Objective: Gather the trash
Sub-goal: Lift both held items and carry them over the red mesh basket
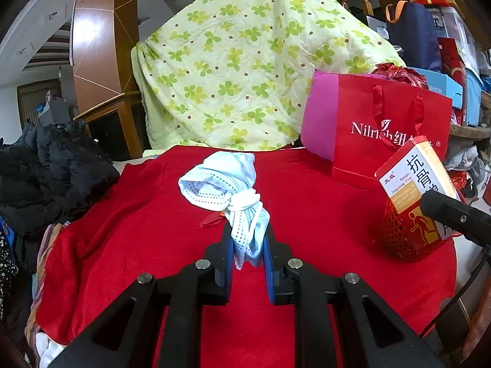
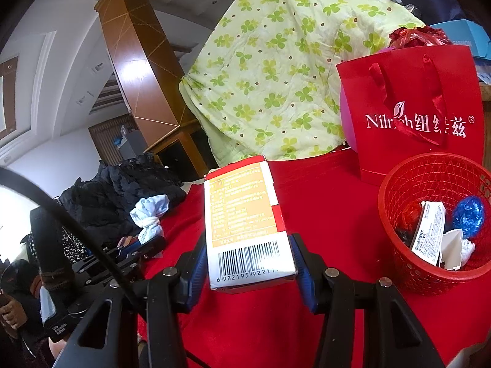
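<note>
**Trash in both grippers over the red cloth**

Trash first: my left gripper (image 1: 247,254) is pinched nearly closed on the tail of a knotted white-and-blue mesh bag (image 1: 228,184), whose bulk lies on the red cloth (image 1: 153,245) just ahead of the fingers. My right gripper (image 2: 250,263) is clamped on a medicine box (image 2: 245,220), barcode end toward me, lifted off the cloth and tilted. To its right sits the red mesh basket (image 2: 396,245), near but not touching, with a blue foil ball (image 2: 469,216), a white packet (image 2: 429,230) and crumpled paper (image 2: 452,250) inside. Behind the basket stands a red Nilrich gift bag (image 2: 411,92), and a clover-print quilt (image 2: 276,61) is draped at the back. Dark clothing (image 1: 46,178) is heaped on the left.
</note>
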`<state>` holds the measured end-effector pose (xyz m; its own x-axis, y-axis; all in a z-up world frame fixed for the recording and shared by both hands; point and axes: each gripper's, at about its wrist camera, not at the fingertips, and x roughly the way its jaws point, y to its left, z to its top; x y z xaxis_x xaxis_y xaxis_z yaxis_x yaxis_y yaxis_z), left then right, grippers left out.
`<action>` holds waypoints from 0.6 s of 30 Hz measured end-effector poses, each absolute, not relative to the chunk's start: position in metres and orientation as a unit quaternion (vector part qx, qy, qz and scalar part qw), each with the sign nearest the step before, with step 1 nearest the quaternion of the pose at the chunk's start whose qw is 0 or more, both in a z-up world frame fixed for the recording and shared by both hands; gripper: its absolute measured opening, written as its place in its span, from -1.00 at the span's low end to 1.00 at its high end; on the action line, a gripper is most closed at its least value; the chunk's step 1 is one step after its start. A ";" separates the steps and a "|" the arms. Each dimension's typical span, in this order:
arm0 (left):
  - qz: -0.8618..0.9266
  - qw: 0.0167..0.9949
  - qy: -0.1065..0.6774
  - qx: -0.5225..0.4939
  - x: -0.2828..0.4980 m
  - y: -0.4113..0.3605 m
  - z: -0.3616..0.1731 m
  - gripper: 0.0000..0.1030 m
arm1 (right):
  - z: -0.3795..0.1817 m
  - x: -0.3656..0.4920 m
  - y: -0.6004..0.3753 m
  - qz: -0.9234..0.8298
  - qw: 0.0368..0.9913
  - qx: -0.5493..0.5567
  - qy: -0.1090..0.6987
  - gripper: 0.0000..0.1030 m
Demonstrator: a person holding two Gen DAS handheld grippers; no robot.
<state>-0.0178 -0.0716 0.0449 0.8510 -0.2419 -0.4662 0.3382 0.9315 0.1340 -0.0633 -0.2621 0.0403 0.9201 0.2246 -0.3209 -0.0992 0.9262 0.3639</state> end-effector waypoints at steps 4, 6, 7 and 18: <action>-0.151 0.956 0.226 0.107 -0.018 -0.071 0.045 -0.65 | 0.041 -0.066 -0.263 0.085 0.965 0.171 0.178 0.03; -0.150 0.957 0.225 0.108 -0.019 -0.073 0.045 -0.64 | 0.041 -0.066 -0.263 0.086 0.965 0.172 0.178 0.03; -0.150 0.956 0.226 0.107 -0.019 -0.073 0.045 -0.64 | 0.041 -0.066 -0.263 0.086 0.965 0.172 0.178 0.03; -0.155 0.954 0.230 0.114 -0.024 -0.080 0.043 -0.64 | 0.043 -0.074 -0.267 0.077 0.967 0.171 0.172 0.03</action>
<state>-0.0237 -0.0803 0.0431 0.8462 -0.2428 -0.4743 0.3480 0.9259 0.1468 -0.0737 -0.2673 0.0427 0.9292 0.2078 -0.3057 -0.0902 0.9295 0.3576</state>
